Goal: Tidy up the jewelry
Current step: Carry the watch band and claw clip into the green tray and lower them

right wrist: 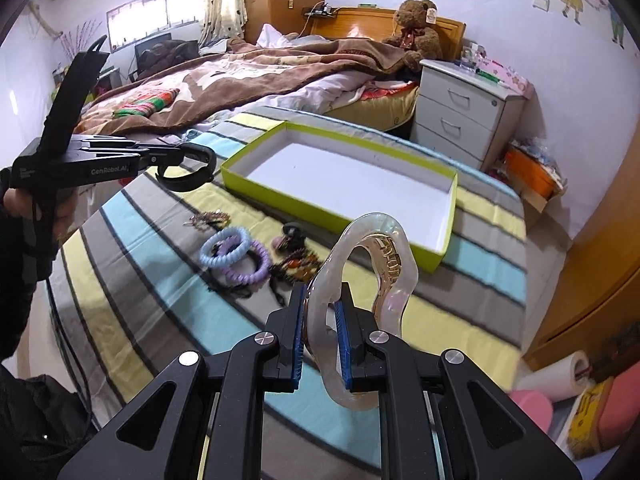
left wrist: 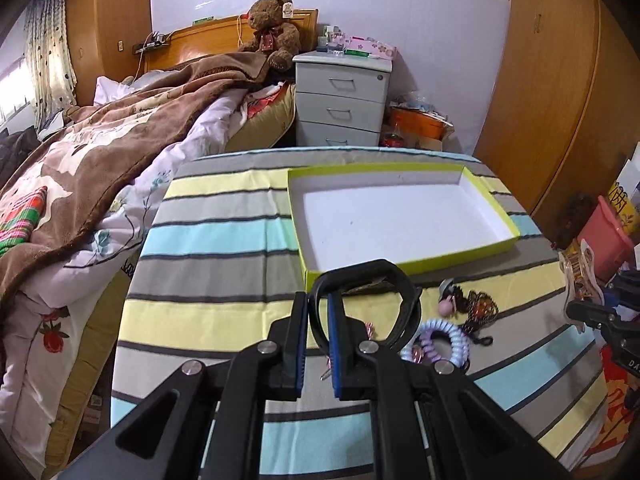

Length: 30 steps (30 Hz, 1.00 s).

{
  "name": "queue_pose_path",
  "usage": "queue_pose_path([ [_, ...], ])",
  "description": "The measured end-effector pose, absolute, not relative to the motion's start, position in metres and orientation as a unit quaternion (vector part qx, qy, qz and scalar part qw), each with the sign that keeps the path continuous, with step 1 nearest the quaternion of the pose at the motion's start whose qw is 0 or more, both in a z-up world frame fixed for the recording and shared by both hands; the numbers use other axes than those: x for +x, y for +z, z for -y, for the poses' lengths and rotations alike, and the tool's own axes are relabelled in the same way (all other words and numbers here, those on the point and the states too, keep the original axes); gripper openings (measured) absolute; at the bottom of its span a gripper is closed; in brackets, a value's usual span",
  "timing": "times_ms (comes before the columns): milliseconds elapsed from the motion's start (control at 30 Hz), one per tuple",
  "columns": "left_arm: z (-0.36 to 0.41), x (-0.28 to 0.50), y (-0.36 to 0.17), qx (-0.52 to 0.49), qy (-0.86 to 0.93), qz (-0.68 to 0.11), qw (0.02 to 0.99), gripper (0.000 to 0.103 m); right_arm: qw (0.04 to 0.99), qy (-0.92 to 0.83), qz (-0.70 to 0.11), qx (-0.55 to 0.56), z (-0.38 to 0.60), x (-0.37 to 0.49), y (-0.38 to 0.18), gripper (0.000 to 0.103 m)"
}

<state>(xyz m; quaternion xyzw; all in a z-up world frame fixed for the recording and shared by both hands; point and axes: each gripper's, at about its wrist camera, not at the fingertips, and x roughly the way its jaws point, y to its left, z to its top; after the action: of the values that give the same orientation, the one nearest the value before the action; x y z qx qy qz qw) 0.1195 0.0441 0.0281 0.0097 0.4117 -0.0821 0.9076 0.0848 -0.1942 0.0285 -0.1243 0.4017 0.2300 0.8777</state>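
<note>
my left gripper (left wrist: 318,300) points down at a slant, its jaws clamped on a black hair clip (left wrist: 366,304). my right gripper (right wrist: 322,302) slants down too, jaws pinching a clear hair clip (right wrist: 360,280). a hand (right wrist: 24,204) in a dark sleeve grips the left handle.

One shallow rectangular cardboard box (right wrist: 448,216) with lime-green walls and a white inside; two spiral coil hair ties, one pale blue (right wrist: 225,246) and one lilac (right wrist: 256,268); two large hair claw clips, one glossy black (left wrist: 404,304) and one translucent pearly with a gold hinge (right wrist: 384,256); one small dark tangle of beaded pieces (right wrist: 298,266), too blurred to count apart; one brown teddy bear (right wrist: 416,28); one white three-drawer nightstand (left wrist: 344,100).
</note>
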Motion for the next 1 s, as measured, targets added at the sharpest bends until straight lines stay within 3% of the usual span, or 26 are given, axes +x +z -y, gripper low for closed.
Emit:
queue_pose_path([
  [367,-0.031,0.166,0.037,0.012,-0.095,-0.412,0.906,0.010,0.856,0.232,-0.421,-0.189,0.184,0.163,0.034,0.015],
  [1000,-0.008,0.264,-0.011,0.004,-0.099,-0.468,0.878,0.010,0.792,0.285,-0.486,-0.236,0.159,0.282,-0.016,0.015],
])
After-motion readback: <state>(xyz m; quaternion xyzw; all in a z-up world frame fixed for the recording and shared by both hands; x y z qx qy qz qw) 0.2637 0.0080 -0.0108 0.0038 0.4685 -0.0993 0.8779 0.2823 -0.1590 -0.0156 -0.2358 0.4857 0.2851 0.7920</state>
